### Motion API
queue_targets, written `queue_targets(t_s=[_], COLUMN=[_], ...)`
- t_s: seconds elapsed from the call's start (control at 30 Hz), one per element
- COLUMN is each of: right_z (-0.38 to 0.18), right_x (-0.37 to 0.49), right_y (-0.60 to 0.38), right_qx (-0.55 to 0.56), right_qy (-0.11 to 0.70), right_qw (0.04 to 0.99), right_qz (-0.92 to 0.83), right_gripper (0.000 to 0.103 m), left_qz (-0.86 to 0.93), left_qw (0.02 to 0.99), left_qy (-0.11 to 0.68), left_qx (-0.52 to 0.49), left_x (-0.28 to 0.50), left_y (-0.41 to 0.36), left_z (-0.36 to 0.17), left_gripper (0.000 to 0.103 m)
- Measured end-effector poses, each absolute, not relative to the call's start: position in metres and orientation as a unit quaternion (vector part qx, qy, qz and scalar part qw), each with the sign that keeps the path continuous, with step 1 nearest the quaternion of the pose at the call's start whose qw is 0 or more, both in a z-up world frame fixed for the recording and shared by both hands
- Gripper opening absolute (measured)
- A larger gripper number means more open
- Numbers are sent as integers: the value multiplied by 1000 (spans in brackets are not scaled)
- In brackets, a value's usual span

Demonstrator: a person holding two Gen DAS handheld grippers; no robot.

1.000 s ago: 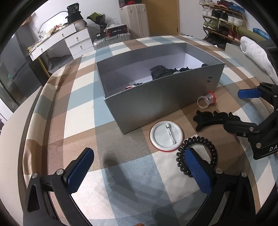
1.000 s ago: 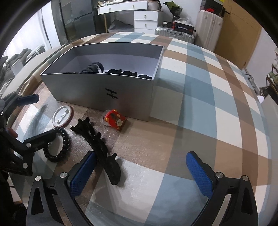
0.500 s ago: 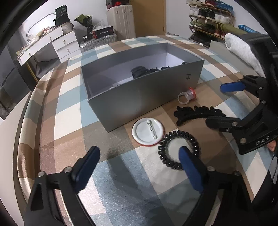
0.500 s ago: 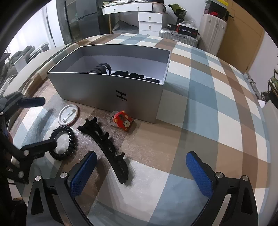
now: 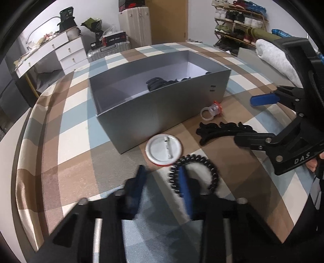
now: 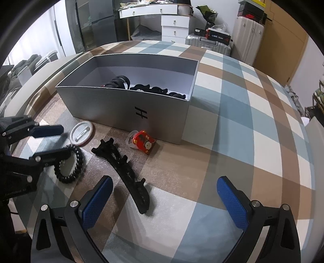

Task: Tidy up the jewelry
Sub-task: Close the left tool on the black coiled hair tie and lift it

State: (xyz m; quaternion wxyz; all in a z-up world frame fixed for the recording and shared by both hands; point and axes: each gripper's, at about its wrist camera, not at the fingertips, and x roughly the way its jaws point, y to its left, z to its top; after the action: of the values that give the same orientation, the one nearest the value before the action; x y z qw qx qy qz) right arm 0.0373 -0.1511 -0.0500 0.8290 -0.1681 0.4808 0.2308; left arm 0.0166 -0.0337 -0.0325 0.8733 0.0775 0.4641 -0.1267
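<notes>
A grey open box (image 5: 162, 105) (image 6: 129, 105) holds dark hair pieces (image 6: 158, 90). In front of it lie a white pin badge (image 5: 163, 150) (image 6: 82, 133), a black spiral hair tie (image 5: 210, 178) (image 6: 68, 163), a long black hair clip (image 5: 220, 129) (image 6: 125, 170) and a red toy ring (image 5: 211, 110) (image 6: 142, 141). My left gripper (image 5: 162, 184) is blurred, its jaws half closed, one finger inside the hair tie's loop, the other outside by the badge. My right gripper (image 6: 164, 199) is open and empty above the hair clip's near end.
The checked cloth (image 6: 232, 121) covers a round table. White drawers (image 5: 68, 50), suitcases (image 5: 133, 18) and a shoe rack (image 5: 239, 22) stand behind. A white towel (image 5: 277, 58) lies at the right edge.
My left gripper's jaws have narrowed sharply from wide open and moved onto the spiral hair tie. My right gripper has stayed open and drawn back slightly.
</notes>
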Motion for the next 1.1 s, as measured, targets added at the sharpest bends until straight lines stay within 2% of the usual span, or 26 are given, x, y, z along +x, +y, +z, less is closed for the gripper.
queue_targets(t_s=[0.07, 0.13, 0.8, 0.93, 1.1], right_z=[-50, -50, -49, -51, -51], right_x=[37, 36, 34, 34, 30], right_y=[-150, -150, -148, -146, -142], right_qx=[-168, -169, -155, -149, -150], right_qy=[480, 479, 474, 479, 472], right_qw=[829, 829, 828, 822, 822], right_qz=[233, 235, 255, 269, 281], right_gripper=[103, 103, 102, 87, 77], left_qz=[-131, -132, -151, -154, -155], left_qw=[873, 874, 888, 891, 893], left_qy=[463, 461, 429, 424, 420], left_qx=[80, 77, 60, 49, 46], left_x=[16, 16, 10, 10, 10], left_y=[-35, -34, -30, -27, -26], left_z=[-32, -31, -16, -12, -10], left_gripper=[7, 6, 5, 4, 4])
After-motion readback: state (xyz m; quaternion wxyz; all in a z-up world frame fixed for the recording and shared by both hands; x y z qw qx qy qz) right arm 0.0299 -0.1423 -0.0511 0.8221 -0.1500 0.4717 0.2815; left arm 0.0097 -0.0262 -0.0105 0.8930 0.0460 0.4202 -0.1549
